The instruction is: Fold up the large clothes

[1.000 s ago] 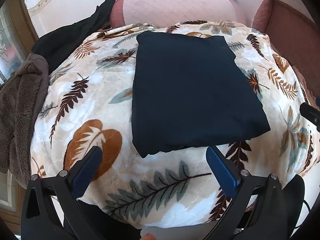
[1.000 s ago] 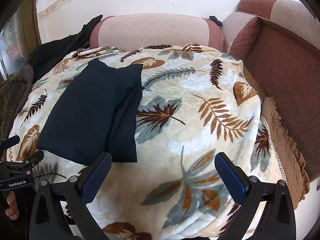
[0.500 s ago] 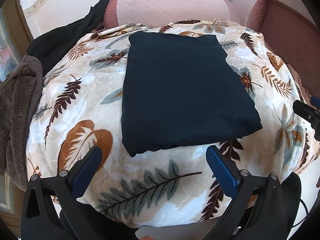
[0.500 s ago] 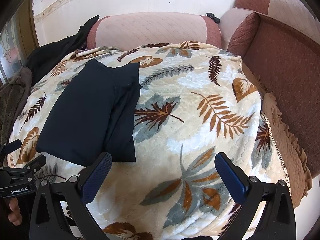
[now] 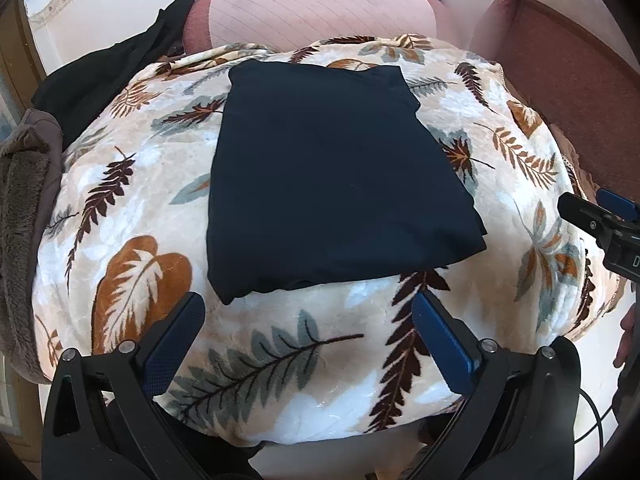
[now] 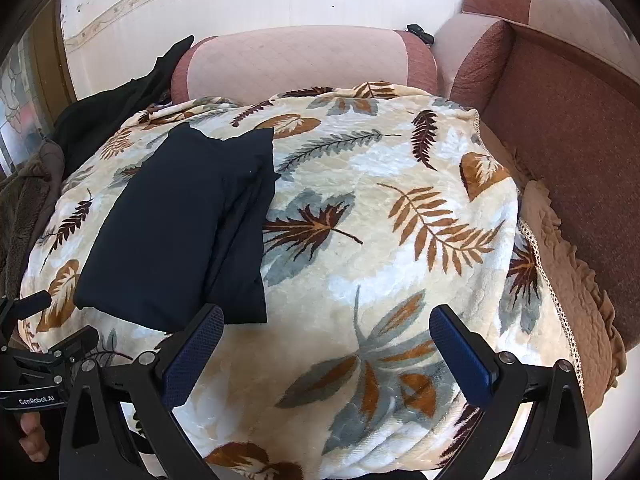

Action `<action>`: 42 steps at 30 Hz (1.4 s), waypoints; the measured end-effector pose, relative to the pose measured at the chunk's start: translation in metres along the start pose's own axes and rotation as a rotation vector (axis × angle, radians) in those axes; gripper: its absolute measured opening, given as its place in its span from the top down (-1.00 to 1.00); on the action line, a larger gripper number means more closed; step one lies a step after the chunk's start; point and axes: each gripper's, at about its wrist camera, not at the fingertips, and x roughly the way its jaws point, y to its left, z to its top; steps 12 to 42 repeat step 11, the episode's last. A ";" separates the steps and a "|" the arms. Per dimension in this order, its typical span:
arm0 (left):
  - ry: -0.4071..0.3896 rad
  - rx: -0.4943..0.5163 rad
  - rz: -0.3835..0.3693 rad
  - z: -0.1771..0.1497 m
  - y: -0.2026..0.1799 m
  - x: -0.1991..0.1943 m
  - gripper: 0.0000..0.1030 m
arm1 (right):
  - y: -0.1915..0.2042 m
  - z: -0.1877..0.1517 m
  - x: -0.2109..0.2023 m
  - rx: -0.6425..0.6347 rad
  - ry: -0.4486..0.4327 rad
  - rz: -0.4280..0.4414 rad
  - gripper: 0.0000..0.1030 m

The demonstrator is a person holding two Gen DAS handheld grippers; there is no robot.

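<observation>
garment [image 5: 328, 184] folded rectangular, smooth, dark.

Folded dark navy garment [image 5: 332, 176] lies on leaf-print plush blanket [image 5: 132, 292], left of centre; pink quilted sofa back [image 6: 296, 64] behind, brown fleece throw [image 5: 20, 208] at left.

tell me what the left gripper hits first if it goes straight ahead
Probably the leaf blanket just ahead of the open left gripper, then the folded dark garment lying on it; depth is unclear.
</observation>
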 end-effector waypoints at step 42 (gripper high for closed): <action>-0.001 -0.017 -0.081 0.009 -0.015 -0.010 -1.00 | -0.007 -0.001 0.000 0.024 0.003 -0.008 -1.00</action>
